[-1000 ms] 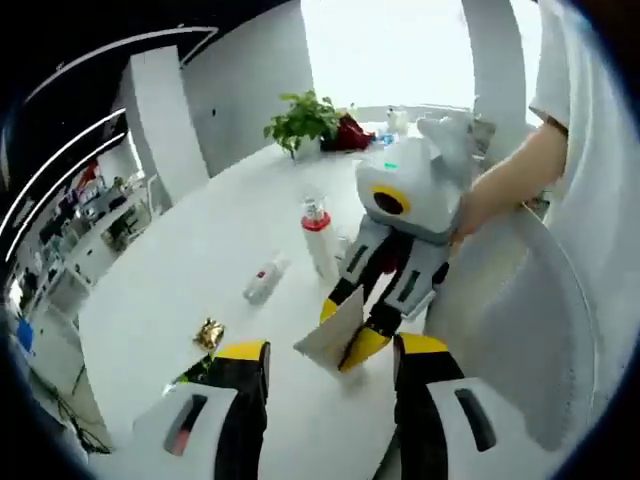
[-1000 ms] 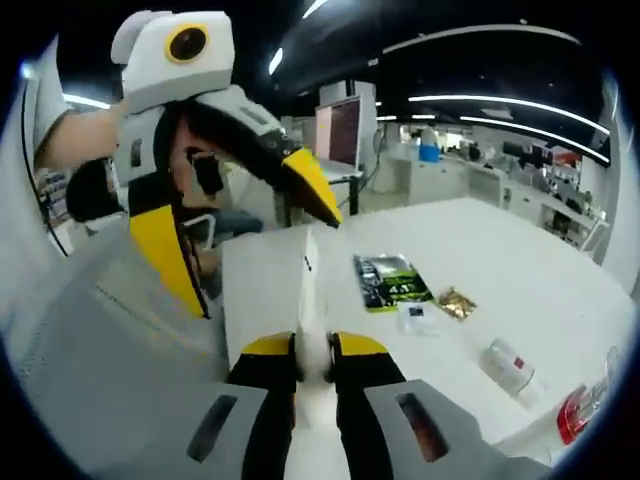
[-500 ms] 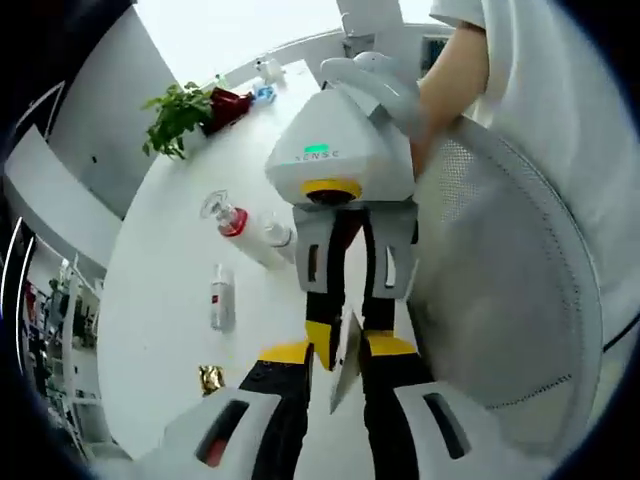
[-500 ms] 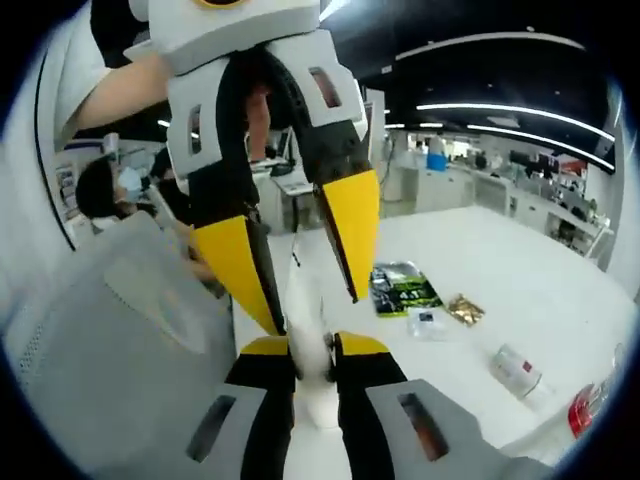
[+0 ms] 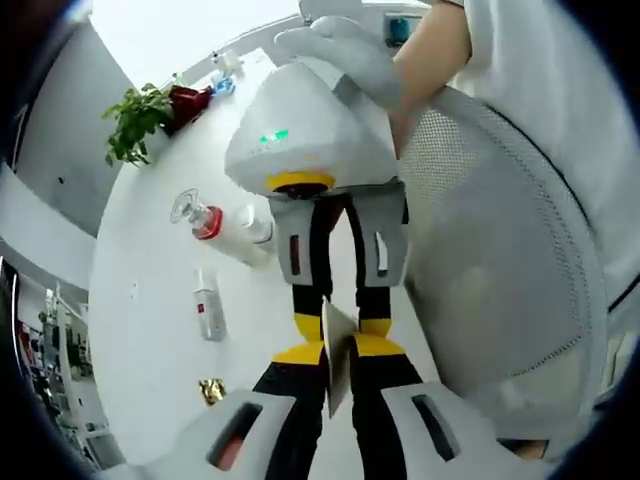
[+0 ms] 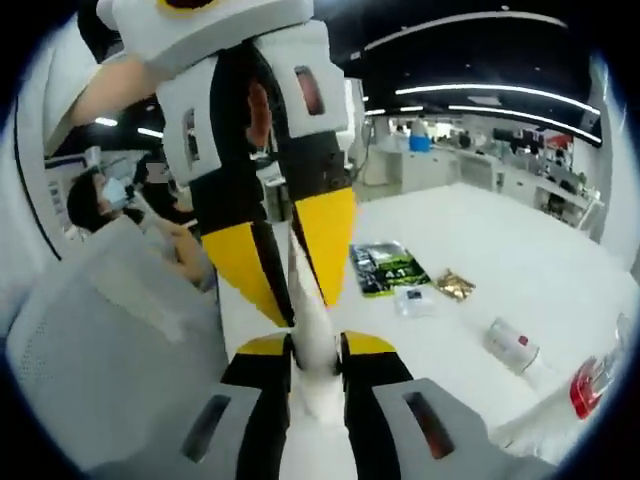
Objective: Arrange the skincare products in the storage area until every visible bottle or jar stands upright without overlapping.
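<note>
A flat white packet (image 5: 334, 362) hangs edge-on between both grippers above the table. My left gripper (image 5: 337, 350) is shut on its near edge. My right gripper (image 5: 340, 325) comes down from above, shut on the opposite edge, the yellow tips almost touching mine. In the right gripper view my right gripper (image 6: 315, 345) pinches the packet (image 6: 308, 300), and the left gripper (image 6: 295, 275) clamps its far edge. A white bottle with a red label (image 5: 205, 305) (image 6: 512, 345) lies on its side. A red-collared bottle with a clear cap (image 5: 200, 215) (image 6: 590, 385) leans against another white bottle (image 5: 255, 228).
A gold wrapper (image 5: 211, 390) (image 6: 455, 285), a green sachet (image 6: 388, 268) and a small white sachet (image 6: 415, 298) lie on the white table (image 5: 150, 300). A white mesh chair (image 5: 500, 260) stands close beside the table. A potted plant (image 5: 135, 115) sits at the far end.
My left jaws, open a second ago, have closed onto the packet that the right gripper held. Both grippers now face tip to tip and have drawn closer together.
</note>
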Available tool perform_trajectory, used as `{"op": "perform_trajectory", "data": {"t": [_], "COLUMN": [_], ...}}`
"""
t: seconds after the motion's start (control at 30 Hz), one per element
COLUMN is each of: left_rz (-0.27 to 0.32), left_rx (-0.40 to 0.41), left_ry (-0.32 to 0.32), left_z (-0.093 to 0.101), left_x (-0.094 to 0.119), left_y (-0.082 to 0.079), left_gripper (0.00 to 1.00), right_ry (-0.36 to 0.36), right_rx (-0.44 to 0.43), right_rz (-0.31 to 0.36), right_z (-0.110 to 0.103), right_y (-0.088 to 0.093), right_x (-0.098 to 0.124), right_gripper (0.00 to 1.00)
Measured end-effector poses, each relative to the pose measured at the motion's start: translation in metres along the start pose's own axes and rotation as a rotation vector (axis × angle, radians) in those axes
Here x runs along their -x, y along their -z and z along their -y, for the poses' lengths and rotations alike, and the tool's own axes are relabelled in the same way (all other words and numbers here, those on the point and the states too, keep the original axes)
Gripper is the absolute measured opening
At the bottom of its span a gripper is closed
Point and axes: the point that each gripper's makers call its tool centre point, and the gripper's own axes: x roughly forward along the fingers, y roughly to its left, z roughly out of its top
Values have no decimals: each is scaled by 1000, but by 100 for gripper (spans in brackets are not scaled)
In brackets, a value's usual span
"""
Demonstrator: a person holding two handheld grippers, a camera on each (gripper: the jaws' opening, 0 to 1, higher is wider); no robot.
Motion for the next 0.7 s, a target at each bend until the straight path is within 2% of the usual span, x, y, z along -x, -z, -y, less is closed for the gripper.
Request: {"op": "perform_trajectory", "data": {"t": [0.03, 0.07, 0.23, 0.37, 0.53, 0.63, 0.7], "left_rz": [4, 5, 3, 10, 28, 33, 37], "left_rx": [-3, -4, -30, -43, -60, -65, -68], "left_ry": [-1, -3, -22, -29, -32, -31, -30], "left_z": [-1, -2, -11, -21, -38, -51, -57], "left_x": [0, -1, -3, -6, -11, -16, -17], "left_y": [0, 0, -1, -1, -5, -6, -7], "left_gripper": [13, 13, 12, 12, 12, 12, 12], "right_ry": [18, 21, 75, 111, 192, 248, 268], "right_rx": [32, 28, -35, -119, -126, -145, -160], "right_rz": [-2, 5, -4, 3, -15, -52, -29], "right_z": [1, 0, 14, 27, 41, 54, 59], "right_y": [-2, -3, -1, 2, 6, 15, 12], "right_x": [-1, -1, 4, 9, 18, 24, 27], "right_gripper": [21, 22, 23, 22, 22, 21, 21]}}
